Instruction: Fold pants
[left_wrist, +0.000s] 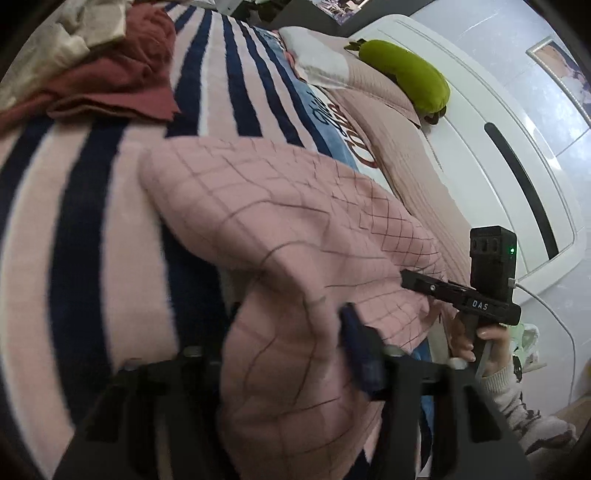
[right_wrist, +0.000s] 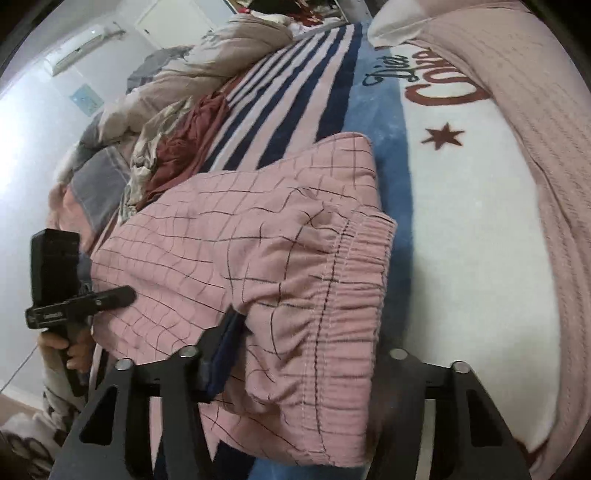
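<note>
Striped pink-and-navy blanket (right_wrist: 295, 92) covers the bed, with the pink grid-check pants (right_wrist: 258, 258) bunched on it. Left claw (left_wrist: 291, 354) and right claw (right_wrist: 295, 354) both clench the fabric; red crumpled cloth (left_wrist: 122, 70) lies nearby.

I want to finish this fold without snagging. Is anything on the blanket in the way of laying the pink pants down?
Nothing visible. Both claws, left and right, grip the pants. The striped blanket around them shows bare; the red clothes lie well beyond.

A green pillow (left_wrist: 410, 75) and maroon cloth (left_wrist: 122, 70) lie on the striped blanket (left_wrist: 92, 229).
</note>
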